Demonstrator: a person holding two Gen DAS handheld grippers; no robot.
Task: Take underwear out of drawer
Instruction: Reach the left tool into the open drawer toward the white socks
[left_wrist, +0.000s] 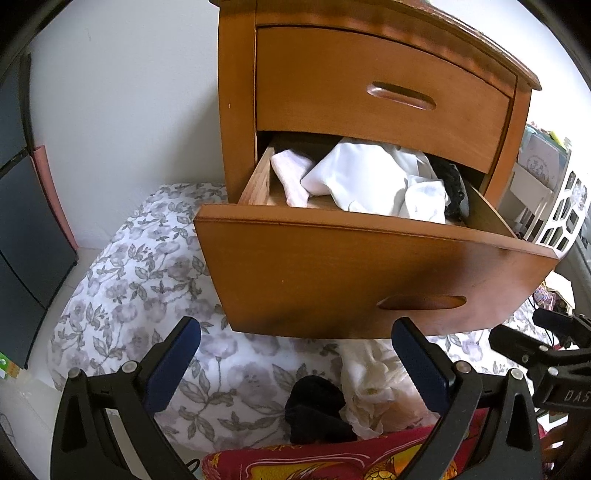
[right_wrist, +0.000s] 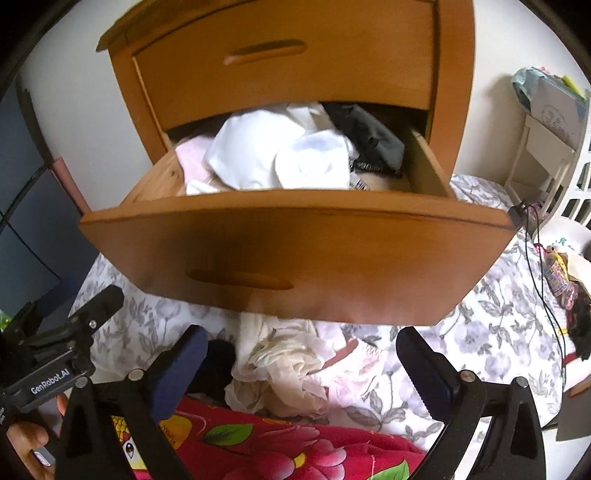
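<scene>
My right gripper (right_wrist: 301, 363) hangs with its jaws spread wide and nothing between the blue pads; they hover above a small heap of cream and pale pink underwear (right_wrist: 295, 373) lying on the floral sheet (right_wrist: 498, 332), with a black piece (right_wrist: 216, 363) just beside my left-hand pad. My left gripper (left_wrist: 295, 356) is spread wide too and holds nothing; below it I see the same black piece (left_wrist: 314, 410) touching the cream pile (left_wrist: 373, 391). A red flowered blanket (right_wrist: 266, 446) lies nearest to me, its edge under the heap.

Above both grippers juts the pulled-out lower drawer (left_wrist: 369, 277) of a wooden nightstand (left_wrist: 236, 92). More underwear is in it: white pieces (left_wrist: 365, 181) heaped in the middle, a pale pink one (left_wrist: 291, 173) toward the left wall, dark ones (right_wrist: 369, 140) at the right. The upper drawer (left_wrist: 384, 96) is closed.

A white wall (left_wrist: 129, 92) stands behind, and a white shelf (right_wrist: 543, 147) off to the right.
</scene>
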